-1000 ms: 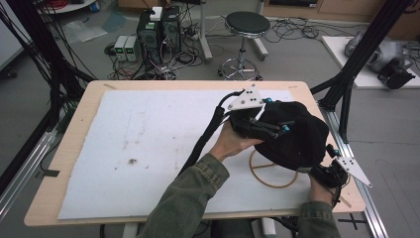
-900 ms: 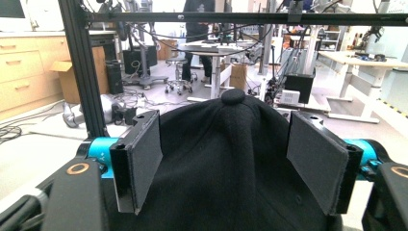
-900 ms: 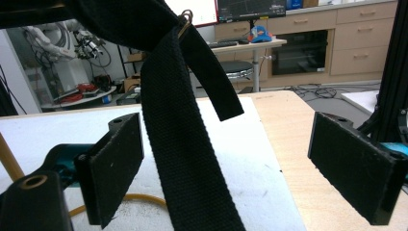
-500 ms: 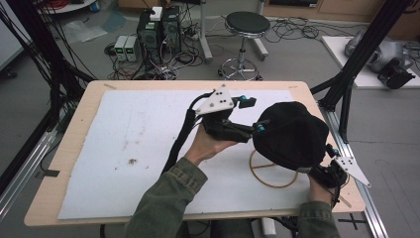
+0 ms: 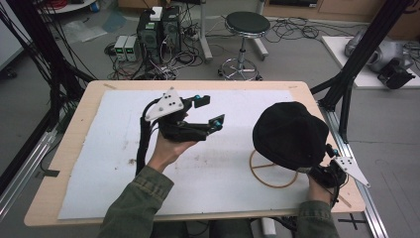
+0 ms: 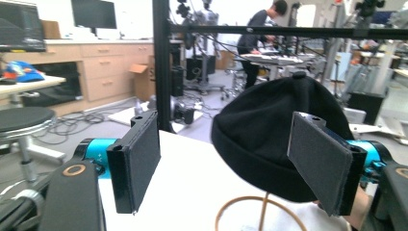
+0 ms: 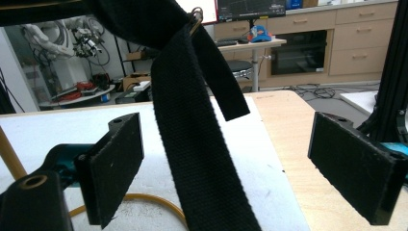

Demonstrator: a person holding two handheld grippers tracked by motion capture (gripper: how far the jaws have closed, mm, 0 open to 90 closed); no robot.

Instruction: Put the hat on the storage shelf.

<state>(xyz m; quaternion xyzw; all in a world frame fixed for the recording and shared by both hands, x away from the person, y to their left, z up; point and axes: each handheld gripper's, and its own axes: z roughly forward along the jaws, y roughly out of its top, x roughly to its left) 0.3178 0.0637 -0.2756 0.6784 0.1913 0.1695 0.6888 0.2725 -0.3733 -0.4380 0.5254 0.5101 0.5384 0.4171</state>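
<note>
**Black cap sitting on its wire stand, both grippers standing open**

While the black cap [image 5: 289, 134] is being carried by a tan wire stand [image 5: 274, 171] on the white sheet [image 5: 99, 168], nothing is being gripped by either tool. In the high view the cap is being shown toward three o'clock on the table [image 5: 79, 114], with the stand's ring base lying just below it toward five o'clock. In the left gripper view the cap [image 6: 269, 139] is being seen ahead, partly covered by the nearer jaw pad, and the stand's upright and ring [image 6: 262, 207] are showing beneath it.

A black webbing strap [image 7: 192, 144] is being hung down from the cap in the right gripper view, passing through a metal ring near twelve o'clock. It is hanging between the two jaws, but no pad is being pressed against it. The right gripper [image 5: 331, 171] is being held at the cap's five o'clock, close beside its lower edge, with its jaws standing wide apart.

The left gripper [image 5: 203, 111] is being held above the sheet at the cap's nine o'clock, well apart from it, pointing toward it. Its jaws are being kept wide open with nothing between them.

Beyond the table, at twelve o'clock, a round stool [image 5: 246, 24] is standing on the floor.
</note>
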